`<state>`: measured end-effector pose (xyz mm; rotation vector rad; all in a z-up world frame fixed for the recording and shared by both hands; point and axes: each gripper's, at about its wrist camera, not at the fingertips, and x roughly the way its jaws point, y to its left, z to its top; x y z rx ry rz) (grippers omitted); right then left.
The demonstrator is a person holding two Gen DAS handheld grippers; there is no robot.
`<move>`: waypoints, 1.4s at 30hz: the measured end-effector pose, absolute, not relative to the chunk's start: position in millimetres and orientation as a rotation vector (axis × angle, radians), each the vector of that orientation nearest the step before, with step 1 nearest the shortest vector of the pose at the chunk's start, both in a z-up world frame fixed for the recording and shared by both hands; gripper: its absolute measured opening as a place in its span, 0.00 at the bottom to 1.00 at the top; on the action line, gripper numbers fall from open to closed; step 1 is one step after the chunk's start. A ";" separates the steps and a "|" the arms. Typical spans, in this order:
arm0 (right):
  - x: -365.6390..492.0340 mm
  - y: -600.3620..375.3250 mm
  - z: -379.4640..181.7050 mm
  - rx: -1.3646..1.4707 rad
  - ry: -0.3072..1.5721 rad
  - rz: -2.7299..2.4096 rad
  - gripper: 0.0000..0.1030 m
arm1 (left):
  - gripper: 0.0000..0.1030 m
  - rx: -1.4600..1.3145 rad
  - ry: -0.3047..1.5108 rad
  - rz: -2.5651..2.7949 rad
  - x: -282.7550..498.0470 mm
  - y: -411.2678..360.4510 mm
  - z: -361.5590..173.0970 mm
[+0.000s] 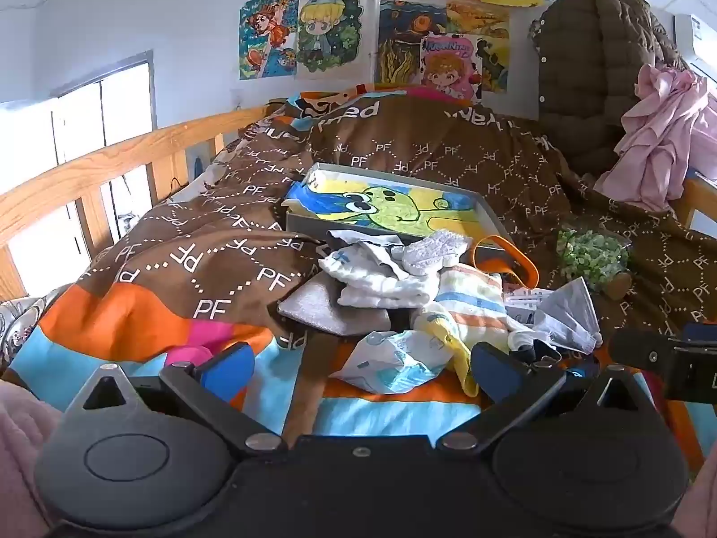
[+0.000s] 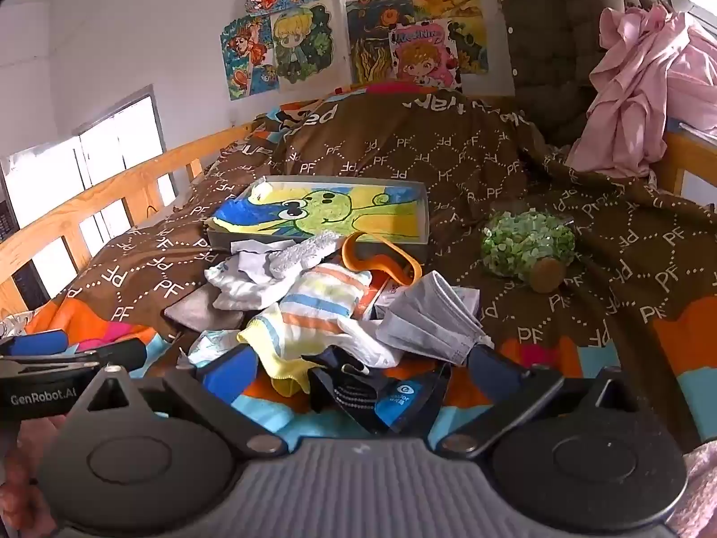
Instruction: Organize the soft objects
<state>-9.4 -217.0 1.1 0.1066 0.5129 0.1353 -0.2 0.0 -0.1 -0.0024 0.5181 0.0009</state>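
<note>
Both grippers hovered short of the heap of soft things, jaws spread wide and holding nothing: the left gripper (image 1: pixel 358 372) before a crumpled white packet (image 1: pixel 390 361), the right gripper (image 2: pixel 354 370) over a dark packet with a blue label (image 2: pixel 385 396). By the look of it, sorting had not begun. The striped cloth (image 2: pixel 322 309), grey face mask (image 2: pixel 430 318) and white socks (image 1: pixel 381 278) lay piled just in front of the shallow box (image 2: pixel 425 210) with a frog drawing inside. A first pick likely called for reaching into the heap's near edge and pinching one piece free. Beneath the box spread a brown patterned quilt (image 1: pixel 201 233) on a wooden-railed bed (image 1: pixel 112 157); drawings (image 1: pixel 313 36) covered the wall beyond it.
</note>
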 end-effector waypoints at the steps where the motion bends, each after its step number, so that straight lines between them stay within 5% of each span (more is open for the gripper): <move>1: -9.6 -216.2 1.3 0.105 0.514 0.137 1.00 | 0.99 -0.003 0.520 0.000 -0.1 0.0 -0.1; 42: -4.9 -218.4 -2.2 0.135 0.539 0.144 1.00 | 0.99 -0.010 0.539 0.001 3.6 -0.4 -4.2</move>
